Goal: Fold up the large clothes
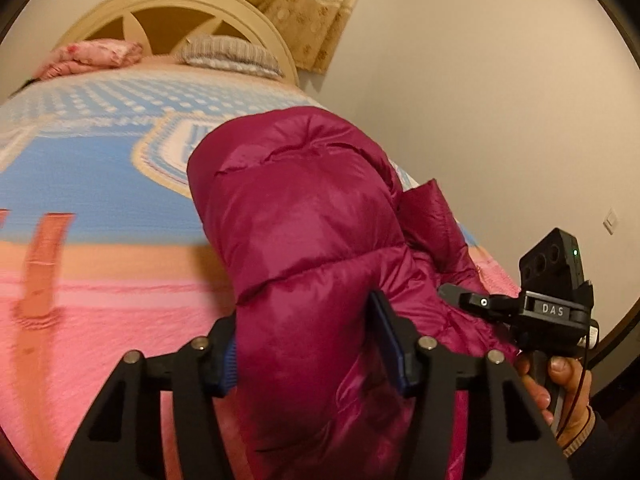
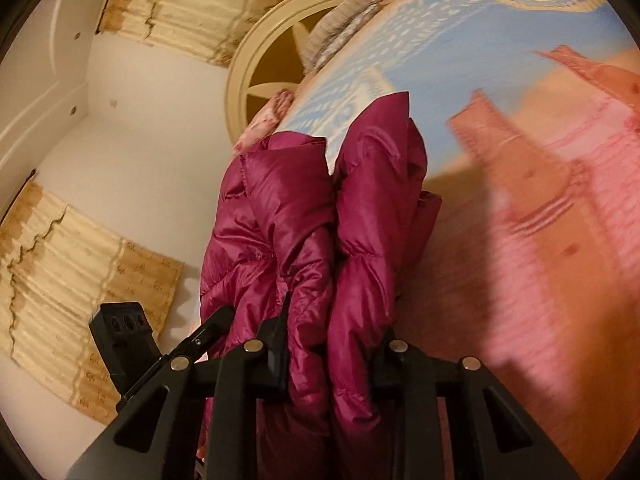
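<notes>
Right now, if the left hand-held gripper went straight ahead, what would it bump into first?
The left hand-held gripper already pinches the magenta puffy jacket, so probably more jacket first, then the bed beyond; depth is unclear.

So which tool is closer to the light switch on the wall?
Right, probably. The right tool grips the jacket at the bed's wall side, beneath the light switch; the left tool grips it further over the bed.

Cream arched headboard [image 1: 176, 8], beige patterned curtains [image 2: 188, 20], plain pale walls [image 1: 500, 100], warm light.
</notes>
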`<state>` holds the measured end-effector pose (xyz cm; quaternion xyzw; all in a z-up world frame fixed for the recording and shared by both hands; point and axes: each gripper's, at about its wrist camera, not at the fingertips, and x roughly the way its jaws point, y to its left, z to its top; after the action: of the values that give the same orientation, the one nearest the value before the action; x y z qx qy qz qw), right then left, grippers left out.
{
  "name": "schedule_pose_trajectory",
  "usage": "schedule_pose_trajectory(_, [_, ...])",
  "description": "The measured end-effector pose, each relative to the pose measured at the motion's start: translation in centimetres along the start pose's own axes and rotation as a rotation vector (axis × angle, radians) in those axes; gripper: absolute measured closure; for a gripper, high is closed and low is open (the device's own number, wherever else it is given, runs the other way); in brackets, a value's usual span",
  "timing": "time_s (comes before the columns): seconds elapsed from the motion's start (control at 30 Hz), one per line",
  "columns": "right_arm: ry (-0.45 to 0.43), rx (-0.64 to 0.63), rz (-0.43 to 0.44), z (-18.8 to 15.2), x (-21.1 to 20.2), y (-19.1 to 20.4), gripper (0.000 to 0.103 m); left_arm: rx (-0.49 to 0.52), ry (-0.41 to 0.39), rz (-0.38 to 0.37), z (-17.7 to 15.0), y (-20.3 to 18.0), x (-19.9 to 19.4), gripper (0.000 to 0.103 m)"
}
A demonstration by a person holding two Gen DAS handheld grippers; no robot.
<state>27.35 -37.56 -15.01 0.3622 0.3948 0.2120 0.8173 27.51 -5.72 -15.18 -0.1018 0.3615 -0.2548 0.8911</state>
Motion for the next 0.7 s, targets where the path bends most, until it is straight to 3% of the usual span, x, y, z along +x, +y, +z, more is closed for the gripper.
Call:
schedule_pose_trajectory(0.13, [0.056, -0.045, 0.041, -1.8, 2.5, 3.8, 0.077, -0.014, -0.032, 0.064, -0.9, 1.9, -4.1, 0.045])
schedule_pose_trajectory(0.33, [0.171, -0.103, 0.128, -5.1, 7.9, 9.3, 0.077, 0.009, -0.093, 0.229, -3.0, 5.1, -11.3, 0.045])
schedule_pose_trajectory(0.43, [0.228, -0.145, 0.163, -7.2, 10.7, 12.3, 0.077, 0.004, -0.115, 0.31, -3.7, 6.6, -13.9, 0.045])
schedule_pose_trajectory(0.7, [0.348, -0.211, 0.22, -11.2, 17.3, 18.1, 0.077, -0.051, -0.147, 0.438, -5.4, 10.7, -18.7, 0.045])
